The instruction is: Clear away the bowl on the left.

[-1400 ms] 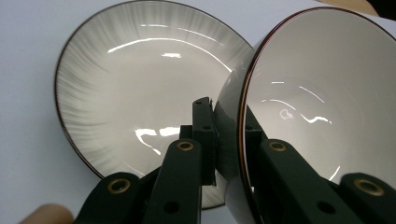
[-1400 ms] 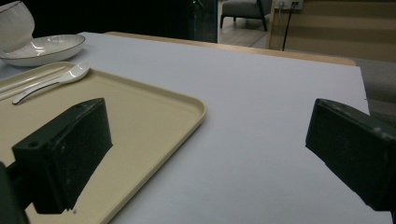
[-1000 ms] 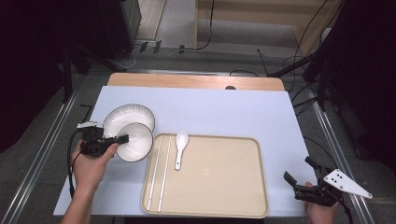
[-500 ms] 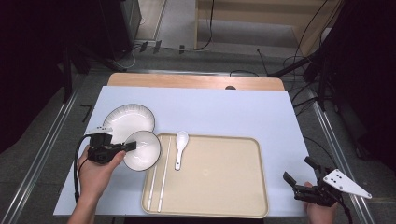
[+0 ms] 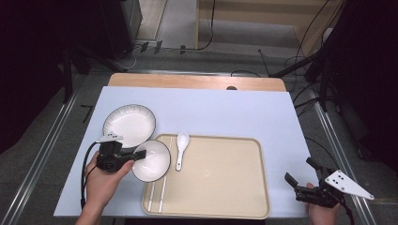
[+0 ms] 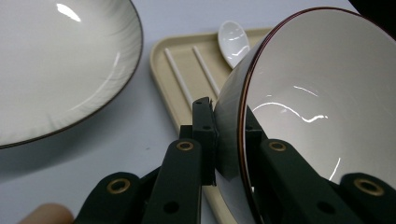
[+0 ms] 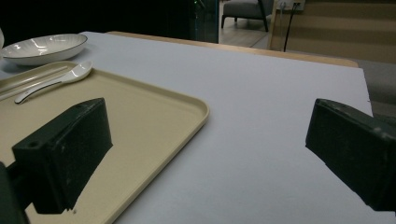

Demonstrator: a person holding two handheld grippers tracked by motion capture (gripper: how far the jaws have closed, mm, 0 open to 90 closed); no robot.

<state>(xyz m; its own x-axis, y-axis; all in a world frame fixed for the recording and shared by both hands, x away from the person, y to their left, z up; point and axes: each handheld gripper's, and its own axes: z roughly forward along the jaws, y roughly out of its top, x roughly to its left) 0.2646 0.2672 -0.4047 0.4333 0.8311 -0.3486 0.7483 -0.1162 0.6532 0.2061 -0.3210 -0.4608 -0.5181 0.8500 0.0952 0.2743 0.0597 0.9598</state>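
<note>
Up close, left claw (image 6: 229,140) pinches bowl (image 6: 317,107) rim.

A table (image 5: 225,108) covered by a pale blue sheet, bare wood showing along its far edge. Directly on it lie a white plate (image 5: 129,125) at the left and a beige tray (image 5: 225,187), apparently just apart.

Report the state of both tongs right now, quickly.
Left tongs: shut on the rim of the small white ceramic bowl with a dark edge, held tilted.
Right tongs: open, holding nothing.
</note>
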